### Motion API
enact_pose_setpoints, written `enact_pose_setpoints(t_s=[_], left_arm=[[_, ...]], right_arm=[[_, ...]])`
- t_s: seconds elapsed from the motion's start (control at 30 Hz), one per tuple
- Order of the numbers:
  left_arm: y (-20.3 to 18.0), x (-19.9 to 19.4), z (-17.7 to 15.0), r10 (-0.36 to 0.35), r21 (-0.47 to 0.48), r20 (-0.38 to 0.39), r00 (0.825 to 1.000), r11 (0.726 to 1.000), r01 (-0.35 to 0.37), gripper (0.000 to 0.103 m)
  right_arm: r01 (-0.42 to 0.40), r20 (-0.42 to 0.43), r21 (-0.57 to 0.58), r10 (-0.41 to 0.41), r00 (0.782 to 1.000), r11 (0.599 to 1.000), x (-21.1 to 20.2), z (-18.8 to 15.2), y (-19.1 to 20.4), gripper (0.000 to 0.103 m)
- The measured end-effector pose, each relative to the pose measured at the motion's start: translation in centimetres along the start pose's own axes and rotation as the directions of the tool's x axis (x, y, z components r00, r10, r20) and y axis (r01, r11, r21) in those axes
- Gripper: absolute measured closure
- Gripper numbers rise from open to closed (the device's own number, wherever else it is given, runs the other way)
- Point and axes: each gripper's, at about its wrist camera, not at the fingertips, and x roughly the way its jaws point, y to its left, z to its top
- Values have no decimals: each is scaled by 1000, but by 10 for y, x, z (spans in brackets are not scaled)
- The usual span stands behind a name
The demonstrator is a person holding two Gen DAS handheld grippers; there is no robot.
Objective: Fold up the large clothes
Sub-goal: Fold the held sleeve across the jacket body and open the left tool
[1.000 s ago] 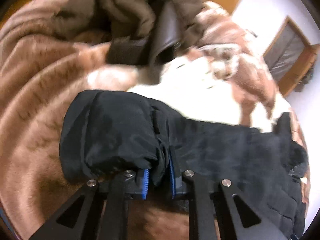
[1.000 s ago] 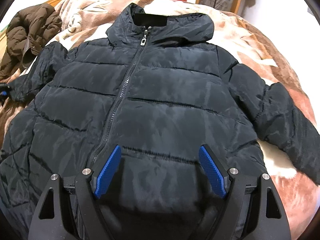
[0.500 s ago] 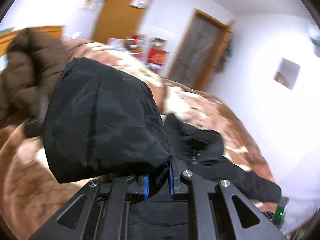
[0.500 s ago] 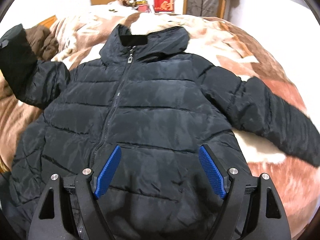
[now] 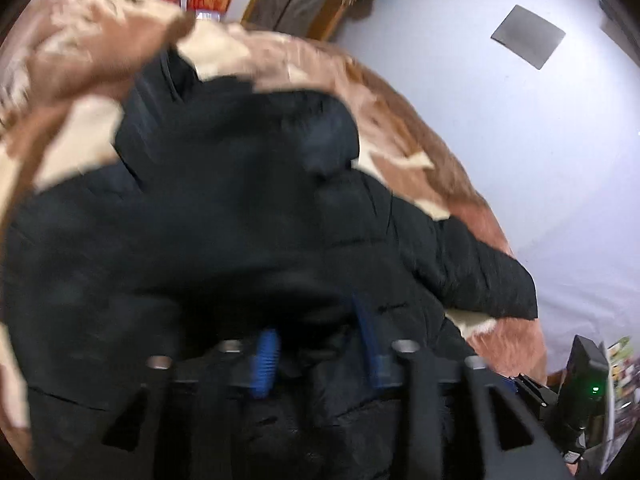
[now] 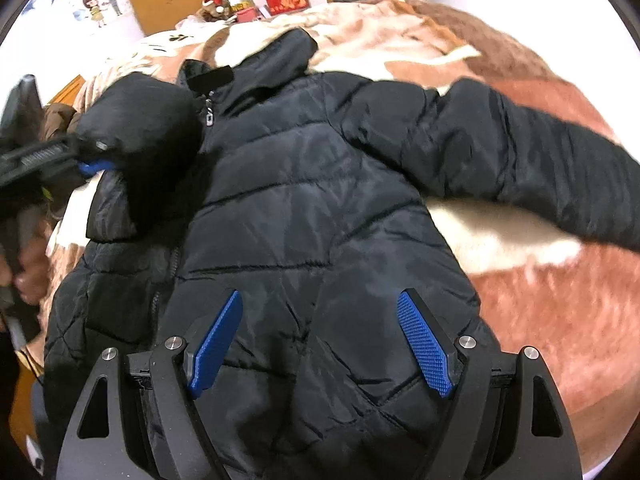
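A black puffer jacket (image 6: 312,208) lies front up, zipped, on a brown and cream blanket (image 6: 540,300). Its left sleeve (image 6: 140,124) is folded in over the chest near the collar, while the other sleeve (image 6: 540,168) stretches out to the right. My left gripper (image 5: 316,332) sits at that folded cuff with its jaws opening. Sleeve cloth is still between the blue pads (image 5: 266,356), which no longer pinch it. In the right wrist view the left gripper (image 6: 90,166) comes in from the left edge. My right gripper (image 6: 320,300) hovers open above the jacket's hem, holding nothing.
A brown jacket (image 6: 56,116) lies at the blanket's far left. Boxes and a plush toy (image 6: 224,4) crowd the far side, near wooden doors. A white wall (image 5: 520,140) runs along the right. A person's hand (image 6: 32,276) holds the left gripper's handle.
The left gripper carried the sleeve cuff from the left side of the blanket up and across onto the jacket's chest, then its pads spread apart. The right gripper drifted a little, still open.
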Motion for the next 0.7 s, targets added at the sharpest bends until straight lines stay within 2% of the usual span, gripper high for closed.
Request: enact_pose_setpoints(t_s=[0.07,0.17,0.33,0.43,0.5,0.53,0.6,0.67,0.7], left_arm=[[2,8,-8,-7,-12,-23,1000,1000,7,35],[-14,1,-19,-53,-28,-52,997,998,52,31],[-23,-47,-16,-100,18,22,995,995,99,25],[-14,-83,-13,-84,25,78,993,996,82,24],[-5,-97,-8,-23,40,120,993,999,18,24],[4,-102,-7,37,48,140,989,998,-45,24],[33,-102,-5,164,25,152,975,985,-170,24],[71,-95,-4,258,-42,115,959,966,-255,25],[86,-90,-3,280,-69,100,955,959,-274,30]], right_arm=[[-6,0,4,6,1000,1000,1,0,-1,23],[-21,14,19,21,1000,1000,-1,4,-1,23],[-50,63,15,49,997,999,-7,20,14,23],[-57,98,1,57,994,998,-9,32,27,23],[-45,99,-21,46,994,999,-2,41,38,23],[-39,100,-29,41,994,999,1,44,41,26],[-23,83,-47,27,996,999,16,52,46,52],[-25,33,-46,27,999,999,43,60,48,59],[-26,9,-51,26,1000,998,57,64,48,63]])
